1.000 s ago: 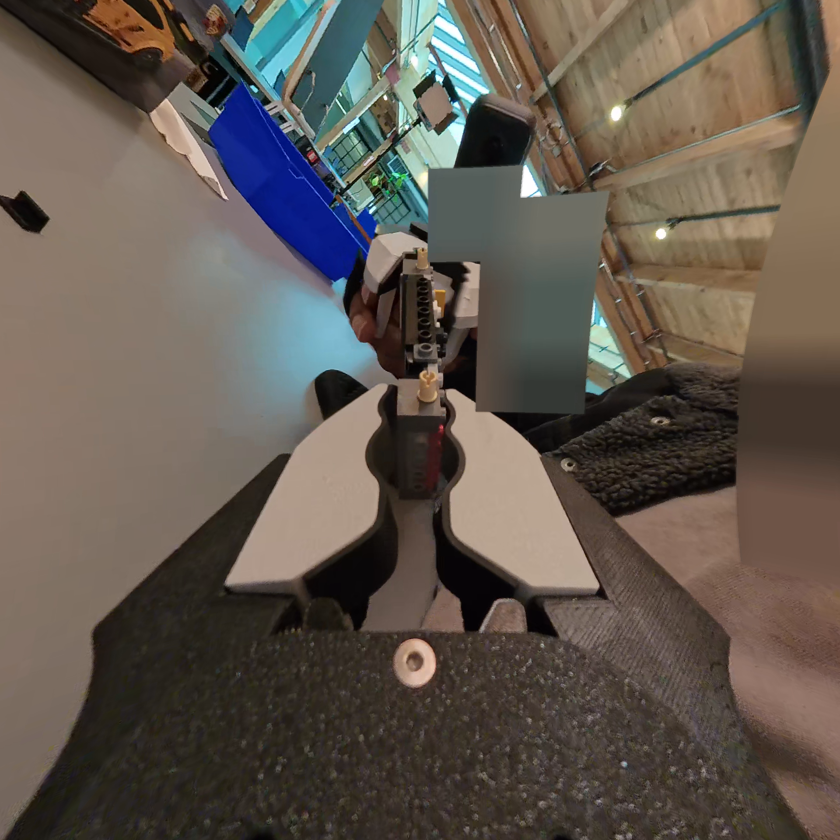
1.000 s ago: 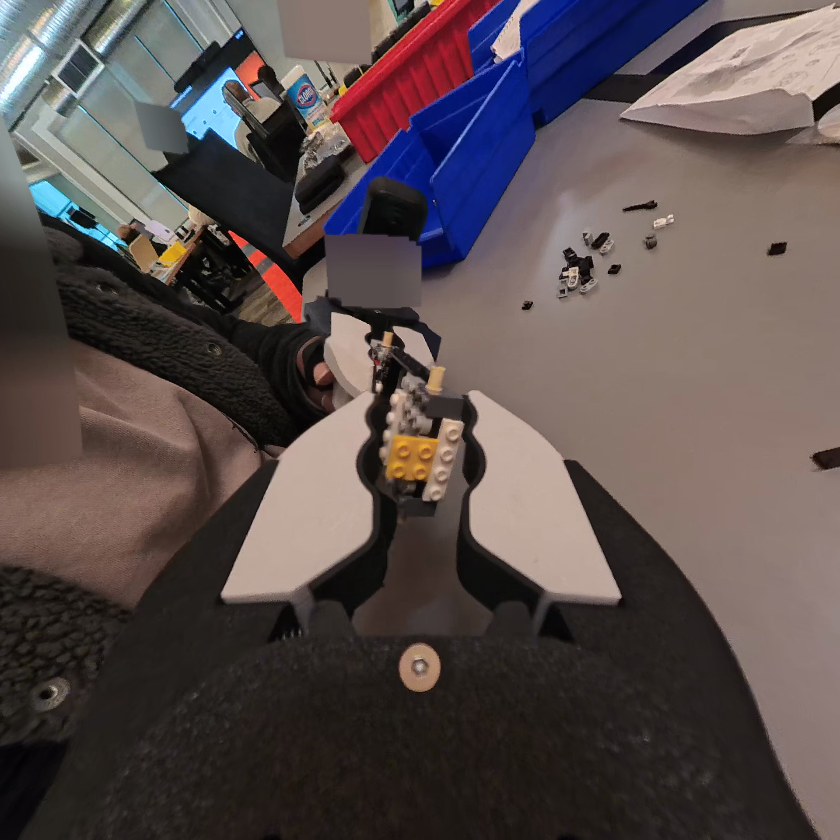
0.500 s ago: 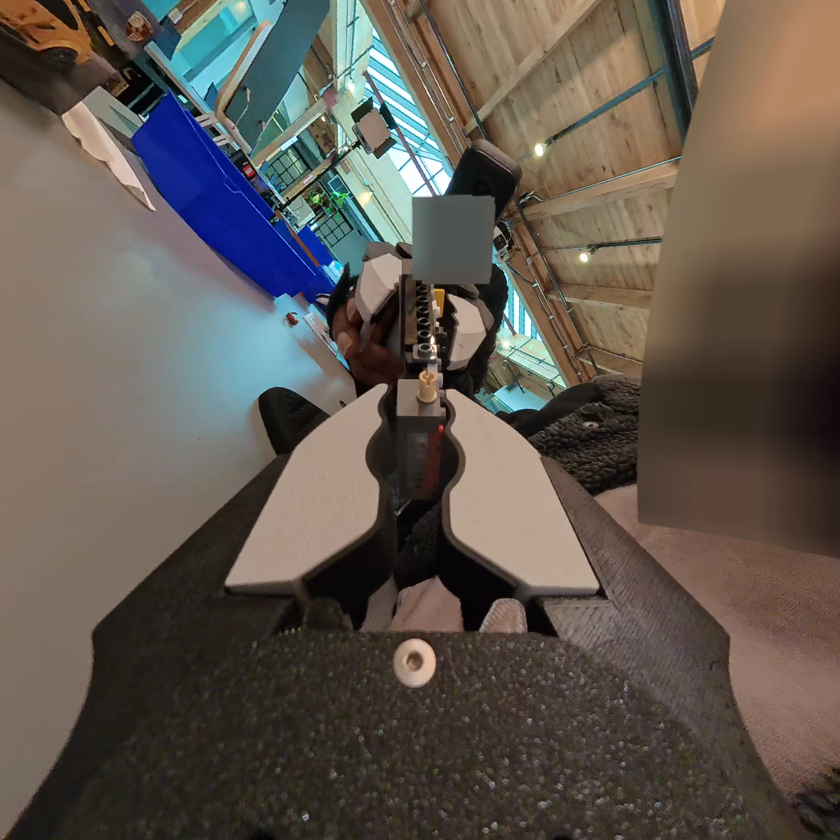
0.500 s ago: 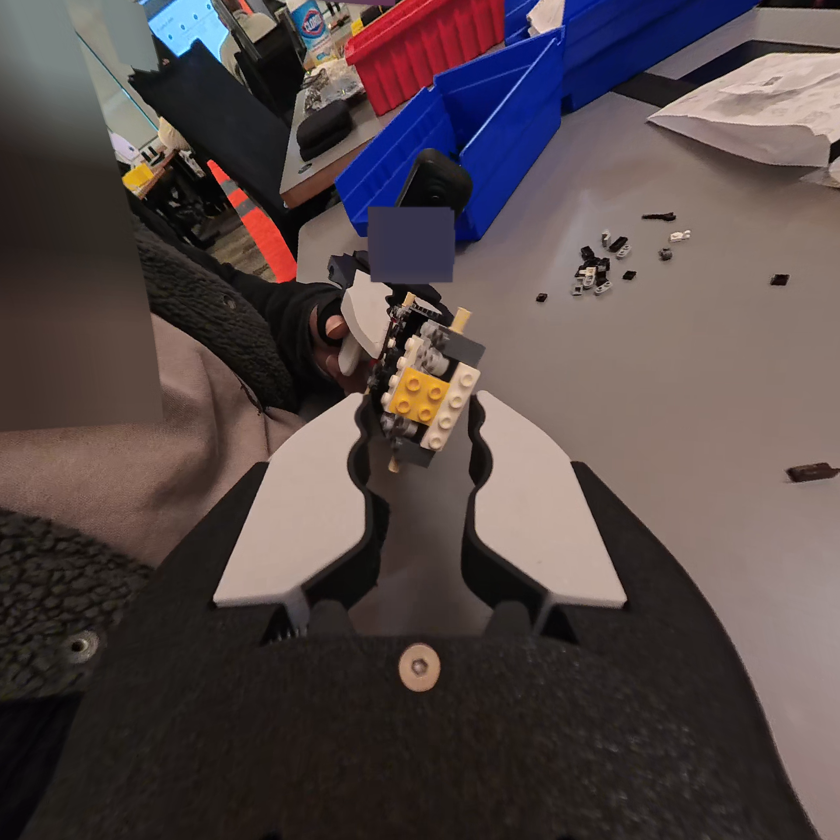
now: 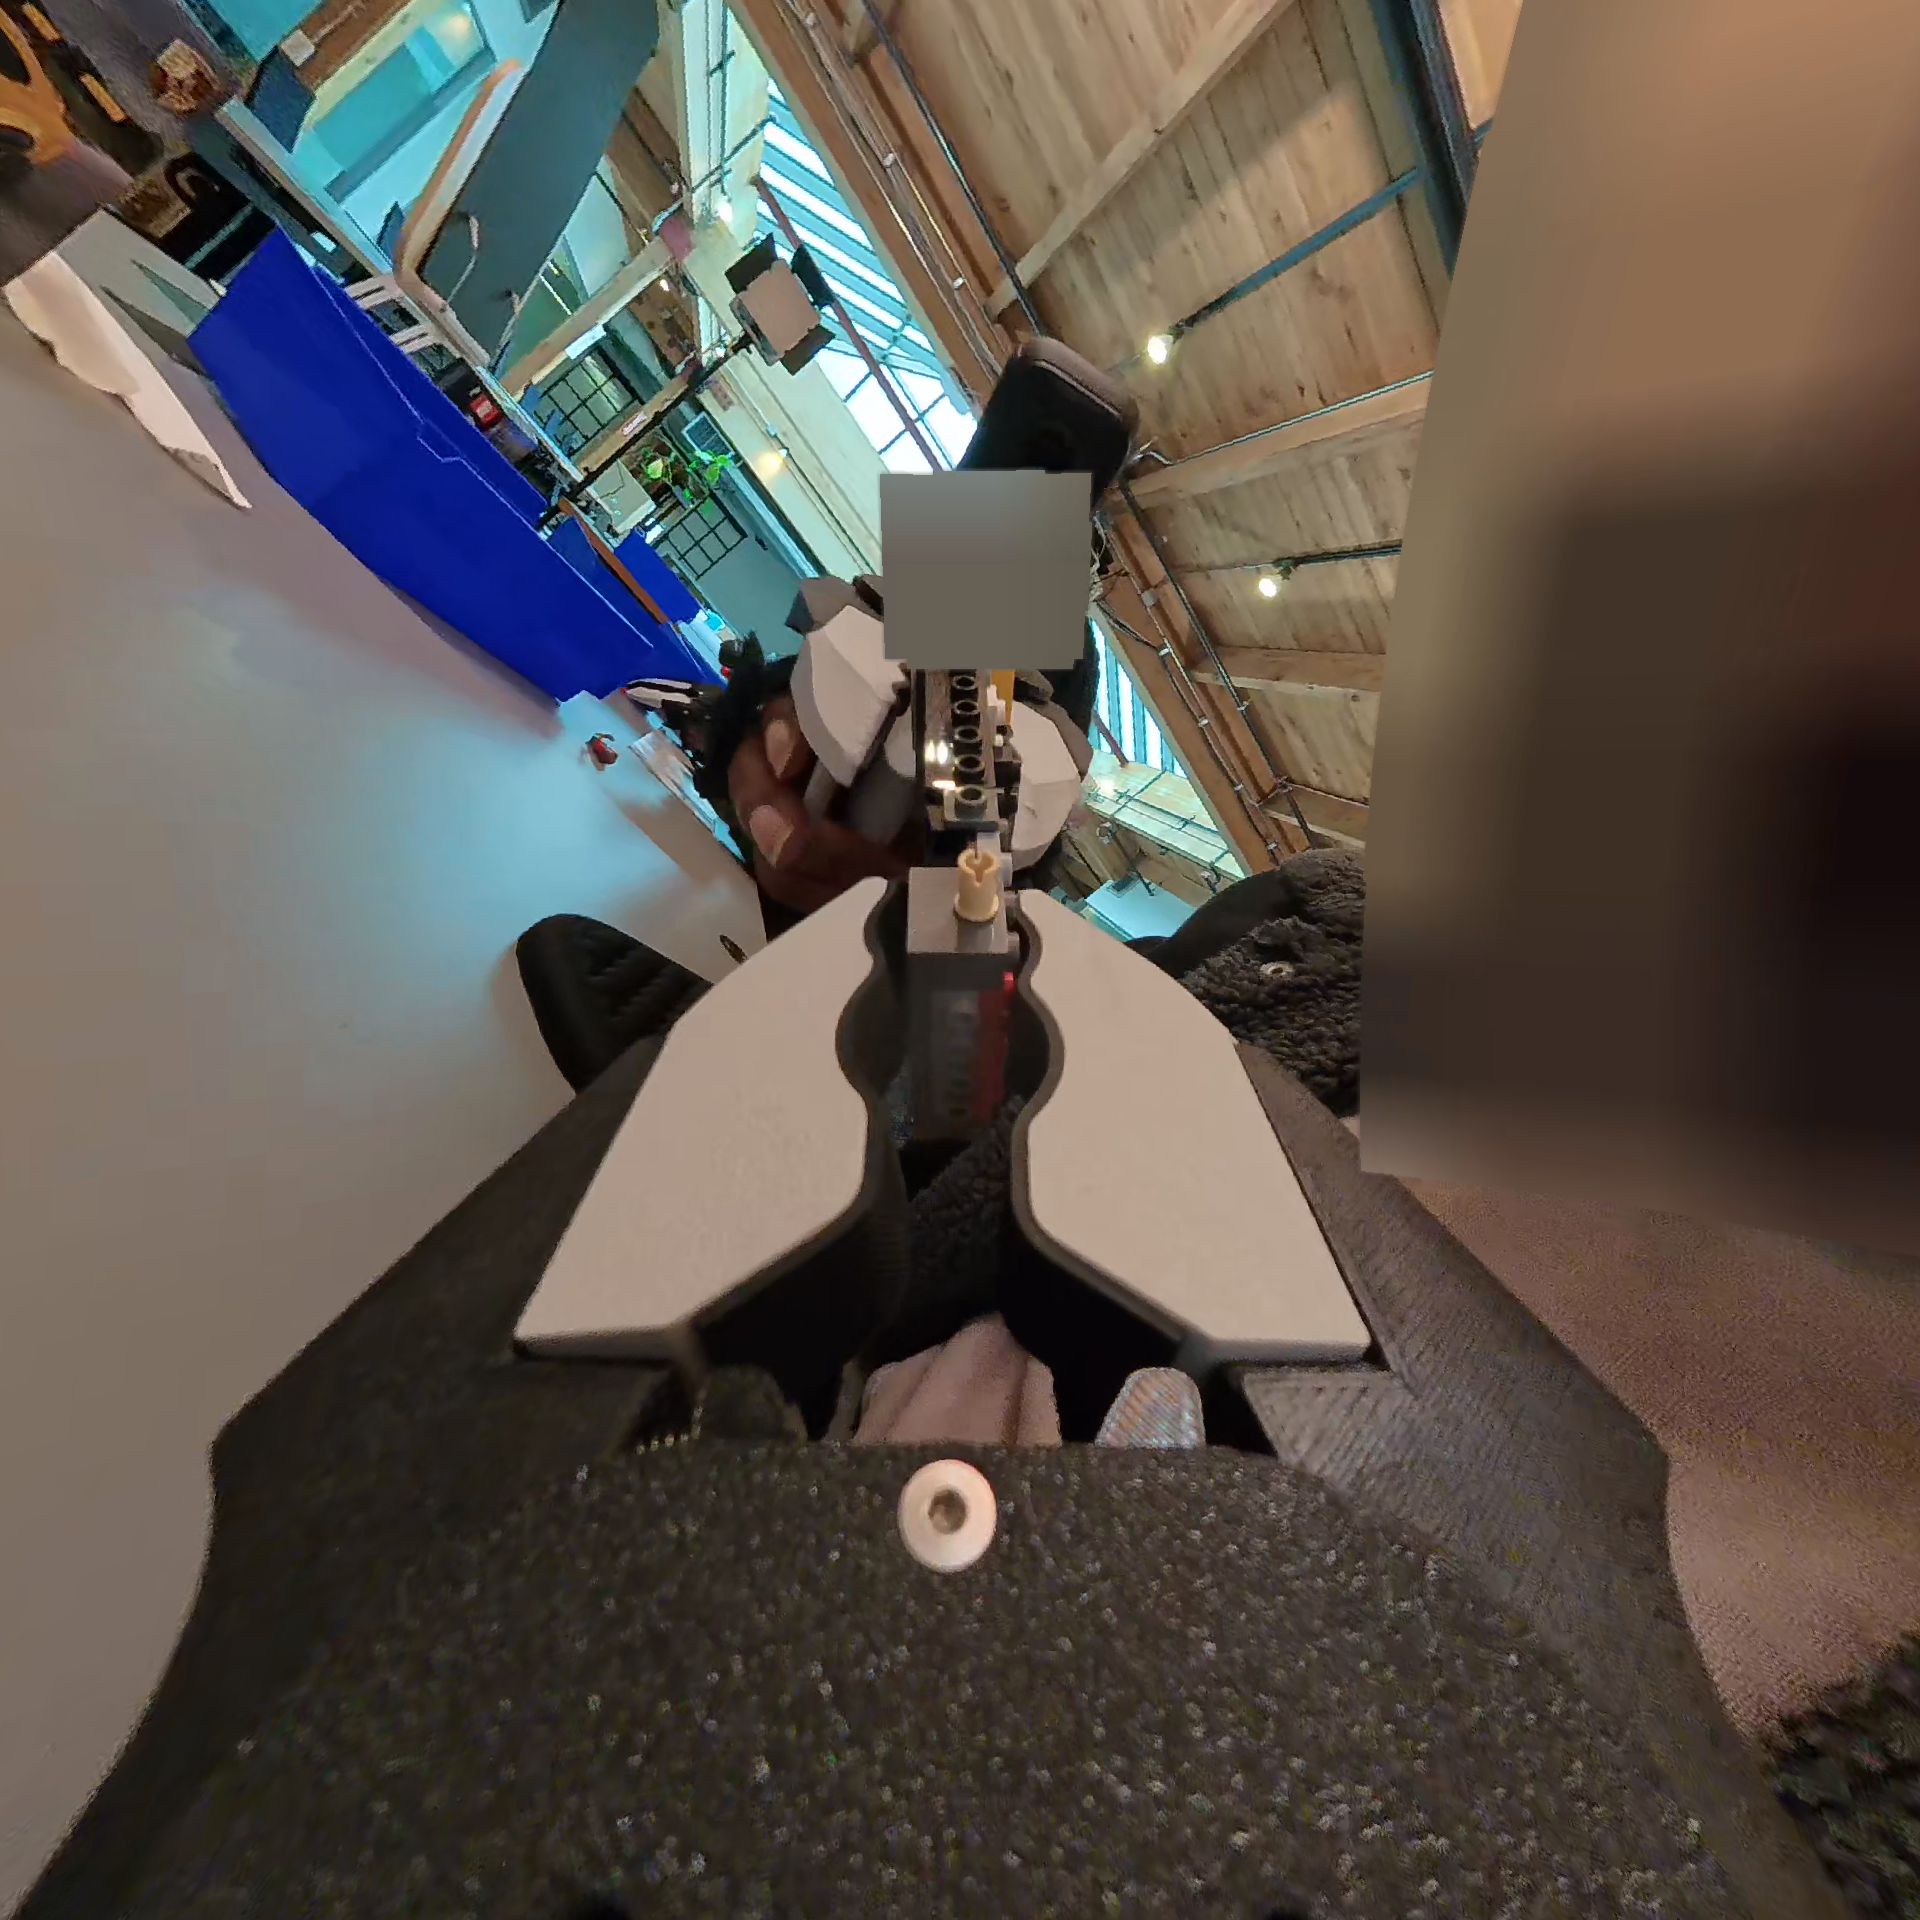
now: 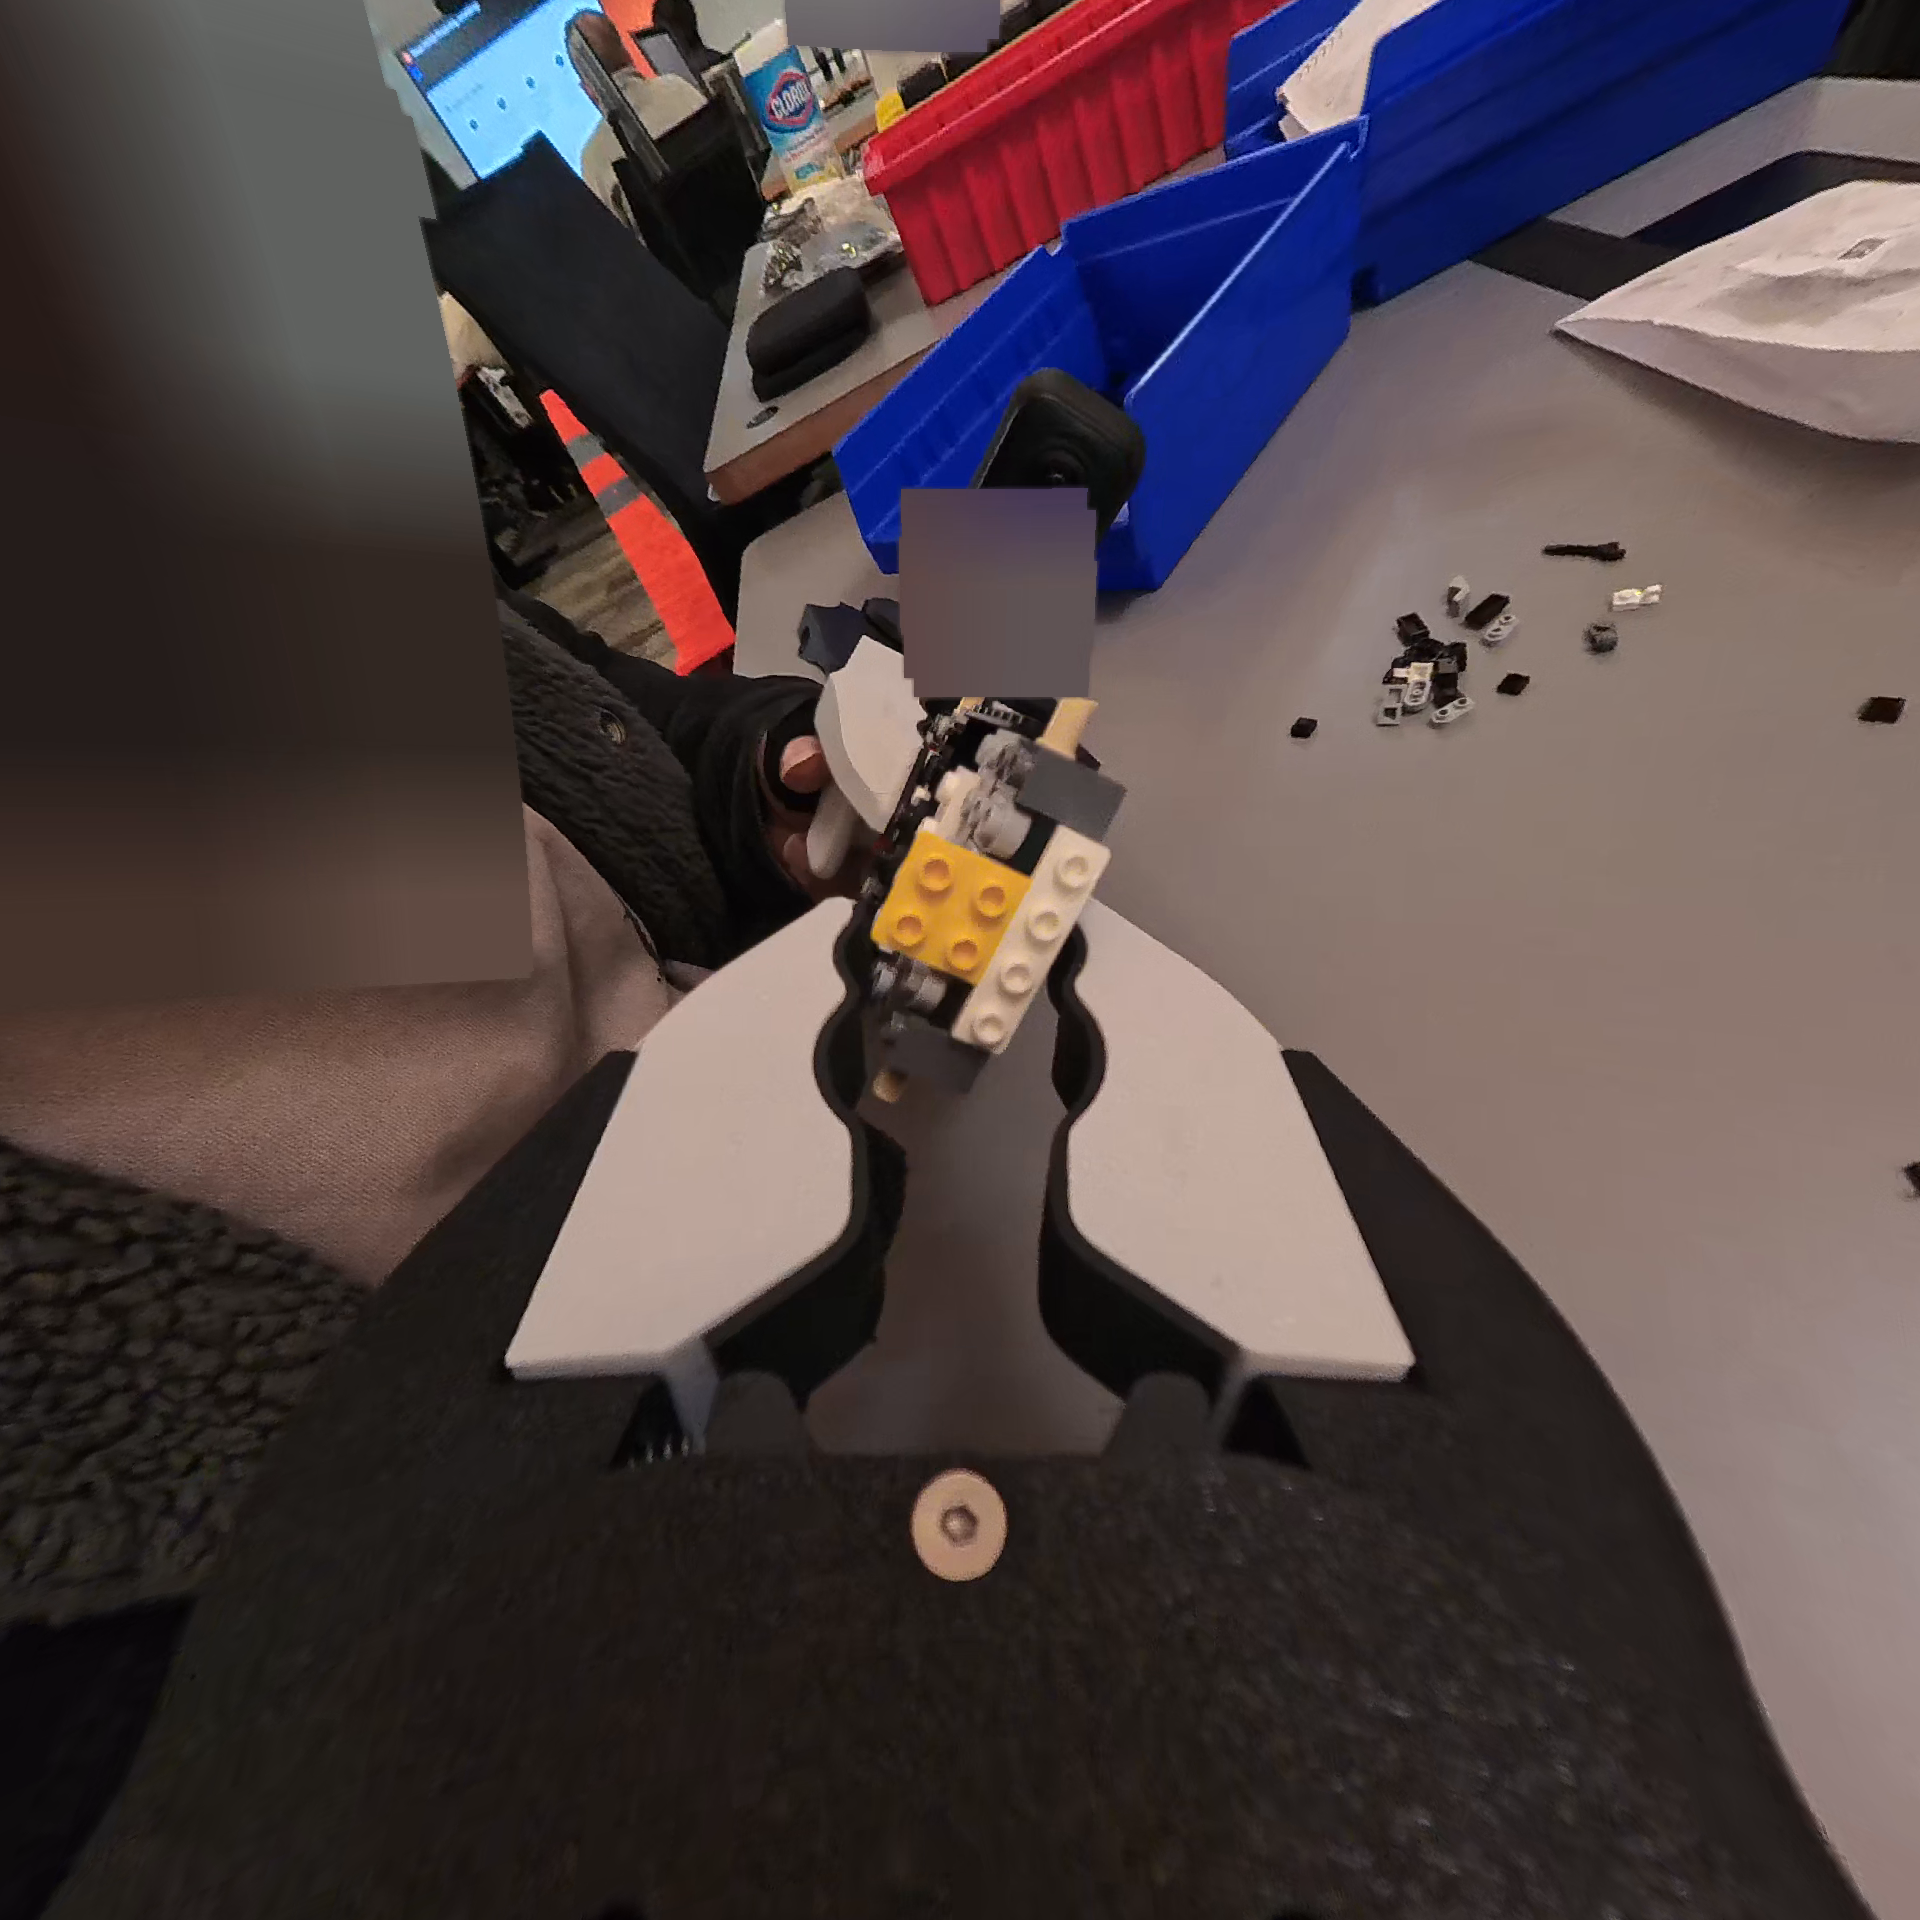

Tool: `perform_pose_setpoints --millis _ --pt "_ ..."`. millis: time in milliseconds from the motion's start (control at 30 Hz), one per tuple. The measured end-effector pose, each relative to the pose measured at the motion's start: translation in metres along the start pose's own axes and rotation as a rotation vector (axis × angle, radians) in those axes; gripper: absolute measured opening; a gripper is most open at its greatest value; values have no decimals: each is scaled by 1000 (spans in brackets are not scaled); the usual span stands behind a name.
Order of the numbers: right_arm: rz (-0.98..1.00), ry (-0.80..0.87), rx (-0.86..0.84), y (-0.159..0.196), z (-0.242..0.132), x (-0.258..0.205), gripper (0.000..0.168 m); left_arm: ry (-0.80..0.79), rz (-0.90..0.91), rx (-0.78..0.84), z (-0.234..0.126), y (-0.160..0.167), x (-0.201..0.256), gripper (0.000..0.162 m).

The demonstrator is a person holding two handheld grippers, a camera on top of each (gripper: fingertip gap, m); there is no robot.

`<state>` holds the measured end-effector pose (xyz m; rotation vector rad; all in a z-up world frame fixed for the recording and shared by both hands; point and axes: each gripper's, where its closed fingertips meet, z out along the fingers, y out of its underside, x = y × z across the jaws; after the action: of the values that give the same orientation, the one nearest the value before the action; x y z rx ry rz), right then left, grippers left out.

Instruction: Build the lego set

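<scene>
A small lego assembly (image 6: 945, 904) of yellow, white, grey and black bricks with tan pins is held in the air between both grippers. My right gripper (image 6: 961, 925) is closed around its near end, where it sits tilted at the fingertips. One white finger (image 6: 868, 717) of the left gripper shows at its far end. In the left wrist view my left gripper (image 5: 956, 914) is shut on the assembly's grey block (image 5: 935, 935) with a tan pin. The right gripper (image 5: 966, 748) faces it and holds the black beam end.
A grey table (image 6: 1455, 935) lies below with a cluster of small loose pieces (image 6: 1434, 665). Blue bins (image 6: 1195, 301), a red bin (image 6: 1039, 135) and a white paper bag (image 6: 1787, 301) stand at the back. A person's body and dark fleece sleeve (image 6: 623, 748) are close on the left. My left and right fingertips are right by each other.
The assembly has tilted and slid out toward the right gripper's fingertips, whose gap looks slightly wider. Both grippers have turned together; the left grip is unchanged.
</scene>
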<state>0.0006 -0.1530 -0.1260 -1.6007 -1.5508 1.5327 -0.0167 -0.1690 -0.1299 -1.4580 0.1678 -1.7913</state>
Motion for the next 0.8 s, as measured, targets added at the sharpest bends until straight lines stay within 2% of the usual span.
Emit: perform_pose_setpoints --millis 233,467,567,667,800 --pt "92 15 18 2 0 15 27 -66 -22 5 -5 0 -14 17" --pt "173 -3 43 14 5 23 22 -169 45 -7 -10 -1 -26 17" --pt "191 -29 104 8 4 19 24 -120 -19 -1 -9 -3 -21 17" --pt "168 -140 176 -7 -1 -2 25 18 -101 13 -6 -5 -4 17" --pt "84 -207 213 -23 -6 -29 28 140 -91 5 -2 -6 20 17"
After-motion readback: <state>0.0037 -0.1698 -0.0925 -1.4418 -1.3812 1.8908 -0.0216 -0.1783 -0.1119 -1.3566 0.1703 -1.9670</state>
